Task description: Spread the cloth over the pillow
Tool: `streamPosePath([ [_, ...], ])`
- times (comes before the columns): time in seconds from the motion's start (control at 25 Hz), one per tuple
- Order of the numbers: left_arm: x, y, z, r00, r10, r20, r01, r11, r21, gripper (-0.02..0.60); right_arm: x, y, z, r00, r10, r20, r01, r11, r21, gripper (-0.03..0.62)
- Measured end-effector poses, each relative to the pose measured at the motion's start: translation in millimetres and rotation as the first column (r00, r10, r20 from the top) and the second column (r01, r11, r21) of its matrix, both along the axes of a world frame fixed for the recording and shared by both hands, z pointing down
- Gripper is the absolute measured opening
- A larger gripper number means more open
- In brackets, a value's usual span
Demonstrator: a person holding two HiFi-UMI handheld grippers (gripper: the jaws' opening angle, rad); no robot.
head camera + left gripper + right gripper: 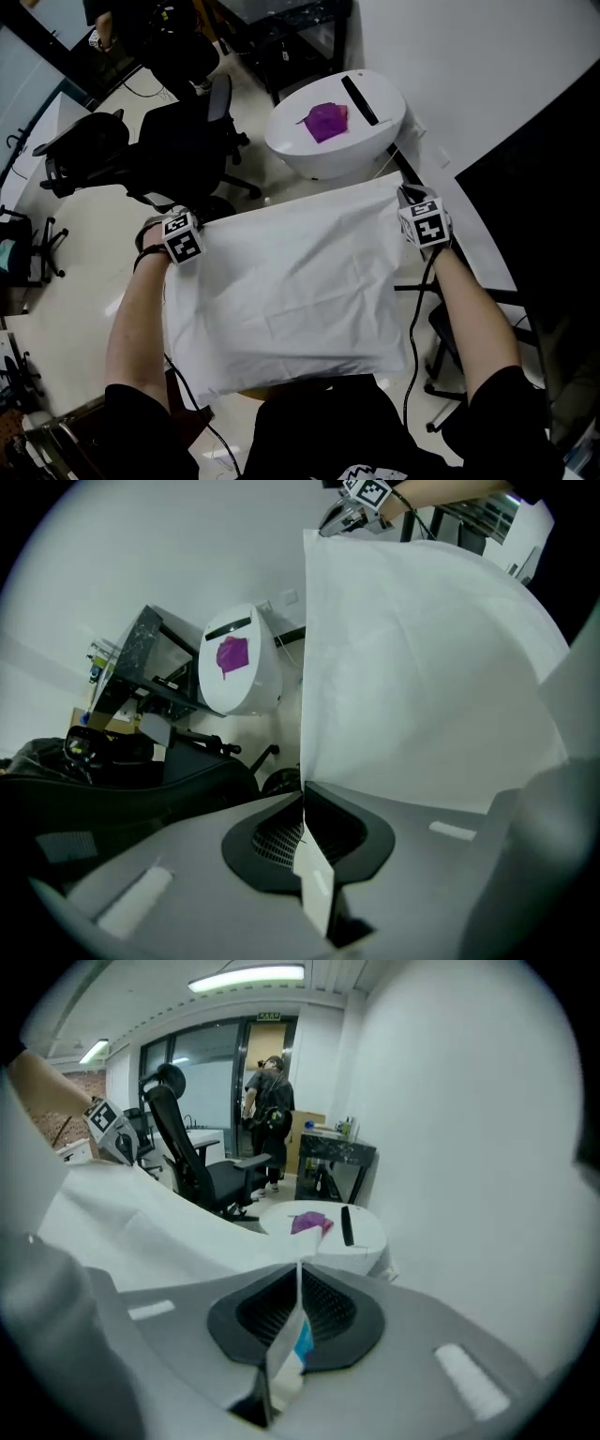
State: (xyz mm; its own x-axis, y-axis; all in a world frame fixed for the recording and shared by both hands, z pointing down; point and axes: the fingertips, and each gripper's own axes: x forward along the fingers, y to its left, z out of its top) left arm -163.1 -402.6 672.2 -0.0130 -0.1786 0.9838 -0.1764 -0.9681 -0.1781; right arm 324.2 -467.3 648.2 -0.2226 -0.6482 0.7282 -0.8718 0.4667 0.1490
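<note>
Each claw is clamped shut on a top corner of the white cloth [291, 291]: the left claw [303, 808] pinches one edge between its pads, and the right claw [298, 1279] grips the other. Only the head view shows the whole sheet, stretched flat between the two claws in front of the person's chest. Whether a pillow lies beneath it I cannot tell. Beyond the cloth stands a round white bench [309, 155] carrying a purple lump [326, 122] and a black bar [359, 100]. A black office chair [187, 141] is to its left. Only the right gripper view shows a person [265, 1101] standing at a doorway.
</note>
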Motion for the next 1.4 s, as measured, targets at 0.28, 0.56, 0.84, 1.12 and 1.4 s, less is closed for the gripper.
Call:
streamPosePath([
  [0.28,-4,21,36,0.999,-0.014,0.052,0.019,0.995,-0.093,0.0,-5,11,77,0.998,-0.034,-0.046,0.024,0.98,-0.199,0.031],
  [0.56,-6,37,58,0.997,-0.015,0.081,0.027,0.988,-0.15,0.0,-16,16,101,0.999,-0.03,0.016,0.033,0.976,-0.214,0.109],
  [0.84,-8,28,51,0.997,-0.028,0.074,0.034,0.996,-0.083,0.036,-15,20,47,0.991,-0.023,0.135,0.034,0.997,-0.075,0.144],
  [1.12,11,15,1,1.0,0.008,-0.008,-0.008,0.997,0.072,0.051,-2,65,-40,0.979,-0.013,0.205,-0.001,0.998,0.069,0.144],
  [1.4,52,60,-69,0.982,0.161,-0.1,-0.139,0.97,0.2,0.051,15,151,-110,0.983,0.07,0.167,-0.096,0.984,0.152,0.008],
])
